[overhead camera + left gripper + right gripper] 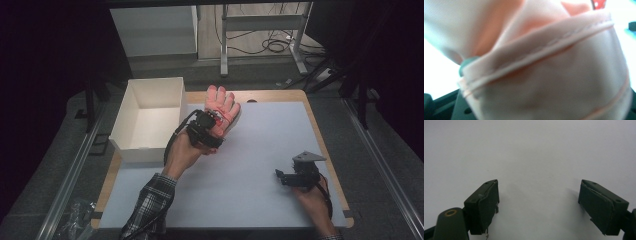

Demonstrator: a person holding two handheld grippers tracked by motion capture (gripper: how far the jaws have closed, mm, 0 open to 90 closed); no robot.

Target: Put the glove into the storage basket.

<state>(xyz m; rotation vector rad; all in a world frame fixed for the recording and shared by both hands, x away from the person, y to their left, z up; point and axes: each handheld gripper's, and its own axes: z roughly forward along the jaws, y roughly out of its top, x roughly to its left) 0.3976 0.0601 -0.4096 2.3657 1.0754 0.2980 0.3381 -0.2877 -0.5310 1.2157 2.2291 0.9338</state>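
Left gripper [212,121] clamped on a pink glove [223,107] above the bench [250,165], beside a white box [150,120].

The glove is soft fabric with five rounded fingers in the high view; the left gripper view, blurred, adds its stitched cuff hem [544,50]. The box is rectangular and open-topped. The right gripper [539,205] rests wide open and holds nothing, its flat dark pads [486,205] over the smooth matte sheet.

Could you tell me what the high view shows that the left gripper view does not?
High view: the white box left of the mat, the whole pink glove with fingers spread above the left gripper, and the right gripper resting apart, jaws open. Left gripper view: the glove's stitched cuff hem, close and blurred. Both show the glove gripped by the left gripper.
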